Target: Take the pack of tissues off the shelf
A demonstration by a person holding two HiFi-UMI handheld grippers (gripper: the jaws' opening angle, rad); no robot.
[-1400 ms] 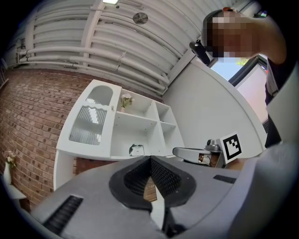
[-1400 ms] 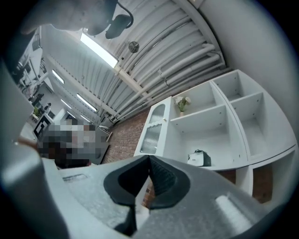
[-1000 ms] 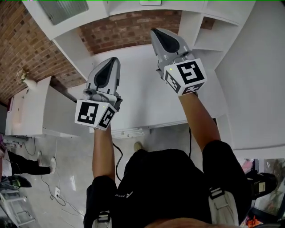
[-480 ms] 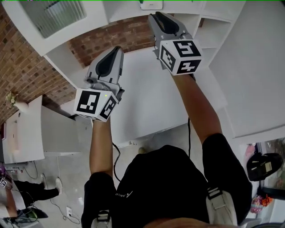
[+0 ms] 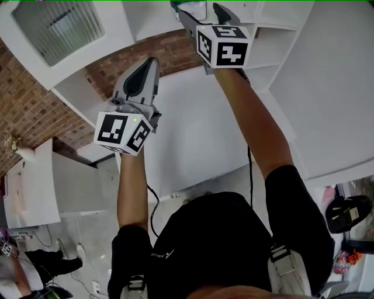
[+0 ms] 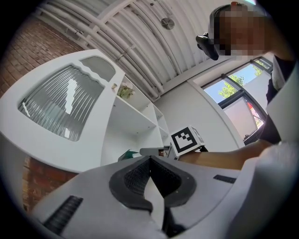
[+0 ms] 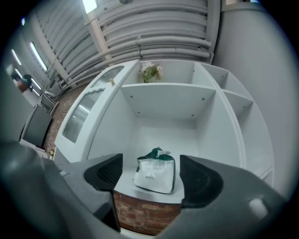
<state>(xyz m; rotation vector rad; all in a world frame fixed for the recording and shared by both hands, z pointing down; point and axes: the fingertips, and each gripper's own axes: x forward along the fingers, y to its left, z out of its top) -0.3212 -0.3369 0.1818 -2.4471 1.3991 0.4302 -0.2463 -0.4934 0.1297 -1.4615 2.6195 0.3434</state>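
Pack of tissues (image 5: 196,7) sits at the head view's top edge, on the white shelf (image 5: 274,41), mostly behind the right gripper (image 5: 204,13). The left gripper (image 5: 149,64) hangs lower, well apart from it. Left gripper view: its jaws are pressed together with nothing between them. Right gripper view: the jaws are opening wide. The pack stands upright at the shelf's front edge, framed between the pads and untouched.

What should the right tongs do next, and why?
Probably ease the right tongs forward until the tissue pack sits between them, then close. Their jaws are opening, and the pack stands on the shelf ahead, lined up with the gap, not yet touched.
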